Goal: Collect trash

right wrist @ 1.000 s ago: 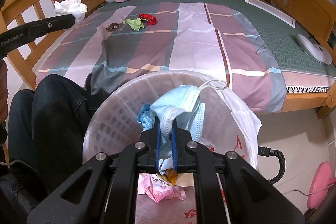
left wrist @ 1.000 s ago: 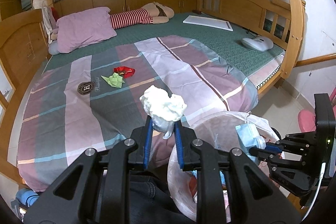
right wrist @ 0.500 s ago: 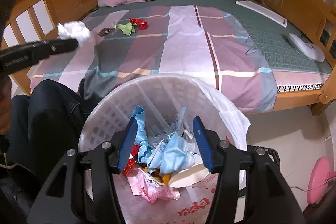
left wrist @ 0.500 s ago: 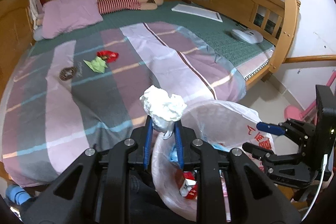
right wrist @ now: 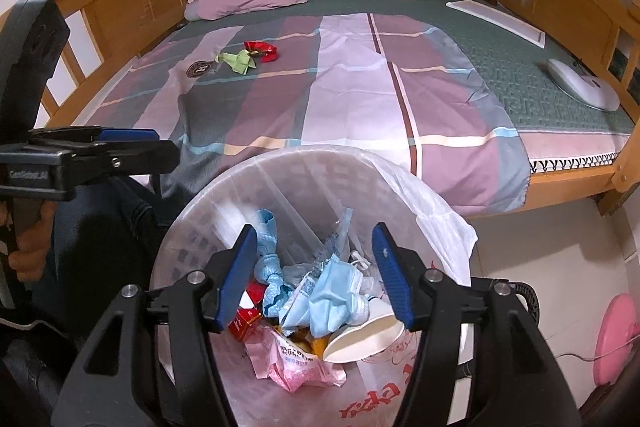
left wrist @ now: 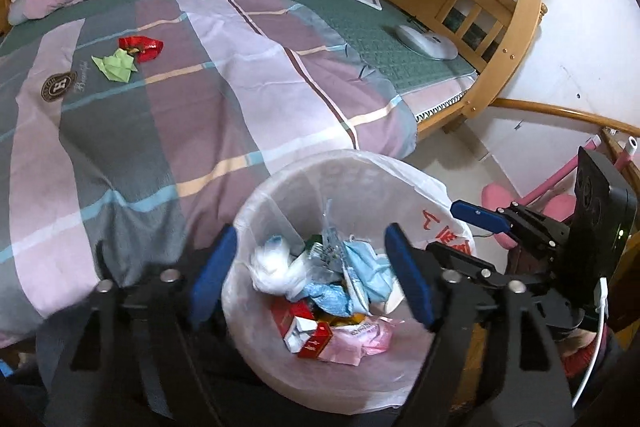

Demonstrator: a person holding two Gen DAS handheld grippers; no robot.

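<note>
Inside lined bin: tissue, mask, wrappers.

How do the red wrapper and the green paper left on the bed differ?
The red wrapper is glossy and crinkled; the green paper is matte with folded creases. The red wrapper lies farther up the quilt, toward the pillow; the green paper is nearer the round badge. They touch each other, and both are outside the trash bin.
</note>
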